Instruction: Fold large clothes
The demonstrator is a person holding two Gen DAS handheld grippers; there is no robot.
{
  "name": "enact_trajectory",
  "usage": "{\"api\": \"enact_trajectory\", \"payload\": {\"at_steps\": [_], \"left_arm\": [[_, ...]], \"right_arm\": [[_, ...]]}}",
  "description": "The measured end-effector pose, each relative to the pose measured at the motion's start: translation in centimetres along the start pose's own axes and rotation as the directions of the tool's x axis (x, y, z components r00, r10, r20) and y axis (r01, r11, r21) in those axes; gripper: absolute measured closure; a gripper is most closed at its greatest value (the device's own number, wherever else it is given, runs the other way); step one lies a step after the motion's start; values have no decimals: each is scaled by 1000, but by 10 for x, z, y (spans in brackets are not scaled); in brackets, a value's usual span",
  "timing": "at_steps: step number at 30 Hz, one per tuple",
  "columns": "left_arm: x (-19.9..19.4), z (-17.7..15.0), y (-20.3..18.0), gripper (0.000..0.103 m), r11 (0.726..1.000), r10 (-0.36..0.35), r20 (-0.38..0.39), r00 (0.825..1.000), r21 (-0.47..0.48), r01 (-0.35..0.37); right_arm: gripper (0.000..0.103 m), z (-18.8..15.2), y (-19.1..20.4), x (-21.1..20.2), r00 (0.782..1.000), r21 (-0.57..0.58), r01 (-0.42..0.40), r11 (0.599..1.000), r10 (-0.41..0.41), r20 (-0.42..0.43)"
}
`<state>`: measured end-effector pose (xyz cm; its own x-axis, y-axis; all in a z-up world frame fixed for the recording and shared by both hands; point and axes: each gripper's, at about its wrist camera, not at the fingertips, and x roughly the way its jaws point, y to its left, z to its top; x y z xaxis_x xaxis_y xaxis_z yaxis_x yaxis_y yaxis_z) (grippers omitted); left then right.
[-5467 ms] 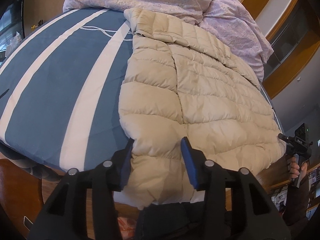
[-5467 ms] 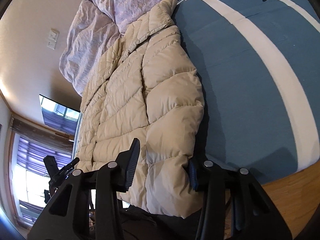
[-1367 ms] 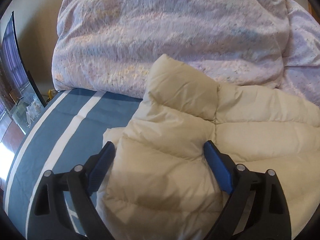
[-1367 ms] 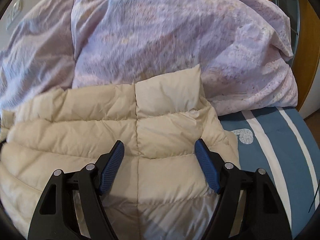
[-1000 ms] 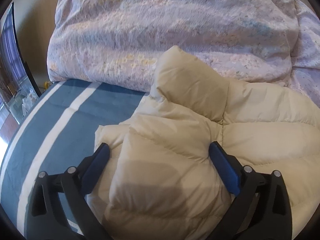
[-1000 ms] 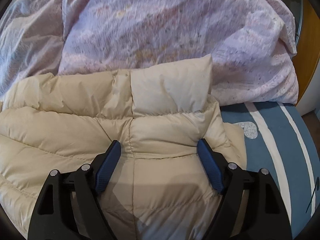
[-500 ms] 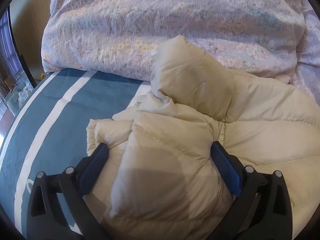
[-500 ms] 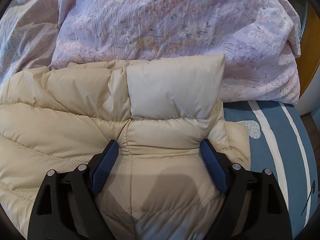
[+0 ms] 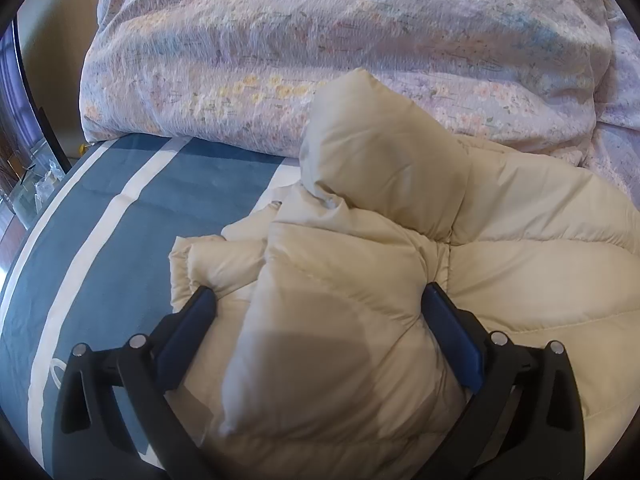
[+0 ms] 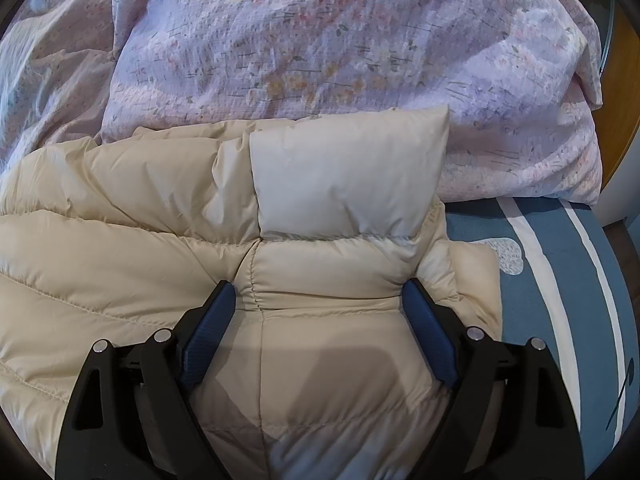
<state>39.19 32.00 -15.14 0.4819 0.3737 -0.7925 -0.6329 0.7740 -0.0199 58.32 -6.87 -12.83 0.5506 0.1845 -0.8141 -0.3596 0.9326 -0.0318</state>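
Beige down jacket (image 9: 400,280) lies on blue striped bed cover (image 9: 120,240), collar end against lilac floral duvet (image 9: 320,40). I read left gripper (image 9: 320,300) spread wide, straddling jacket's left corner, not pinching. Right gripper (image 10: 320,300) jaws just been opening, jacket's right corner between them, released. Long axis runs across both views, one hand per end. No readable labels or writing.
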Motion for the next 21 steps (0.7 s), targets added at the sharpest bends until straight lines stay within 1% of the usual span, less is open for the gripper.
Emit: {"api": "enact_trajectory", "payload": {"at_steps": [11, 21], "left_arm": [[-1, 0, -1, 2, 1000, 0, -2, 1000, 1, 0], [2, 1, 1, 2, 1000, -2, -5, 1000, -4, 2]], "right_arm": [[15, -2, -1, 0, 1000, -2, 7, 1000, -7, 1], [9, -1, 7, 5, 998, -11, 66, 998, -66, -4]]}}
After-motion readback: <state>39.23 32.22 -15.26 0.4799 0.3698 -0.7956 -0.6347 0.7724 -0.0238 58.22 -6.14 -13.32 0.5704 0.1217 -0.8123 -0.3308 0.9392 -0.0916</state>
